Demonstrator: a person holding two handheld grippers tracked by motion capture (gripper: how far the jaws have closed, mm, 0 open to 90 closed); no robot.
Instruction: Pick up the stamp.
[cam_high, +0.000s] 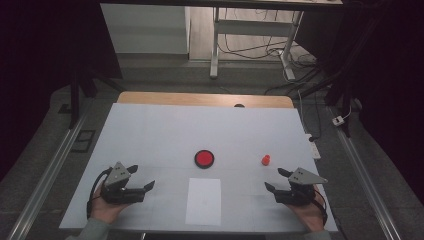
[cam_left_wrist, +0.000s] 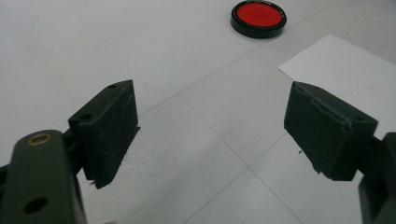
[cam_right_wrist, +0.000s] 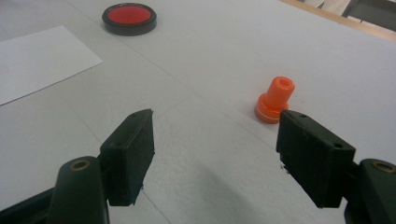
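- My left gripper (cam_high: 139, 178) rests near the table's (cam_high: 150, 125) front left corner, jaws spread wide with nothing between them.
- My right gripper (cam_high: 277, 179) sits at the front right, jaws likewise wide apart and empty.
- The orange stamp (cam_high: 266, 159) stands upright on the table, just ahead of the right gripper, apart from its jaws.
- The red ink pad (cam_high: 204, 158) lies mid-table, beyond the white paper sheet (cam_high: 203, 201) between my hands.
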